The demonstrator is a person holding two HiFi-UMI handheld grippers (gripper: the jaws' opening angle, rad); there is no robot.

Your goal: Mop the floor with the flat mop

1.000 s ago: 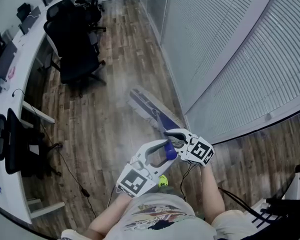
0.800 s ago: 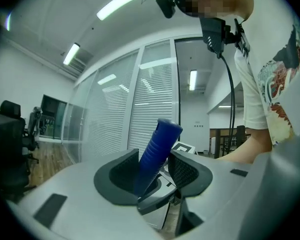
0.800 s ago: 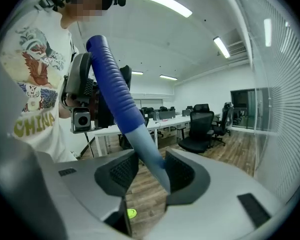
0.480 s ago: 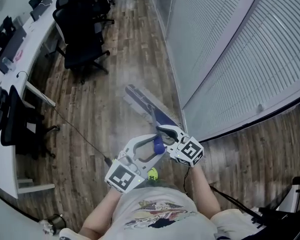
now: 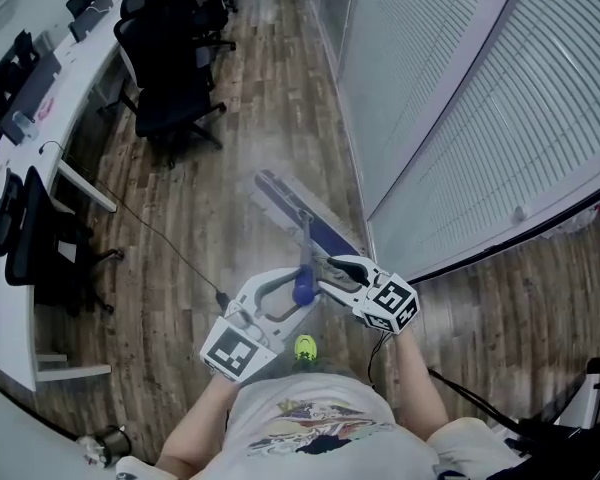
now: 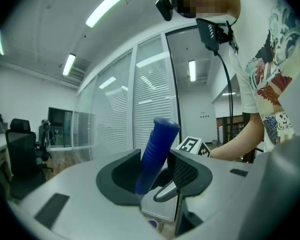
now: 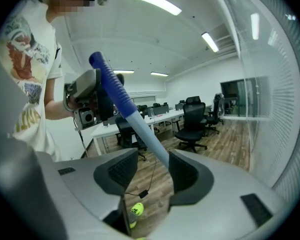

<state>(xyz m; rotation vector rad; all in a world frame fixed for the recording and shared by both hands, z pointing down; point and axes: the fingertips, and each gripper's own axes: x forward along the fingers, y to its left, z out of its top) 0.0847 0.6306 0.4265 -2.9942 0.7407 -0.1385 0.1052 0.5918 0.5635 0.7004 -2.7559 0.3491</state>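
Flat mop (image 5: 294,210) lies on the wood floor (image 5: 195,203) beside the glass partition (image 5: 380,98).
Left gripper (image 5: 292,294) clamps the blue handle grip (image 6: 158,151); right gripper (image 5: 332,275), jaws just opening, loosely straddles the pole (image 7: 142,131).

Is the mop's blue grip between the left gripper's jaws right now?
Yes, the blue grip stands tilted between the two jaws of the left gripper.

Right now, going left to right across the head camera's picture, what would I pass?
White desk → black office chair → flat mop's head → glass wall with white blinds.
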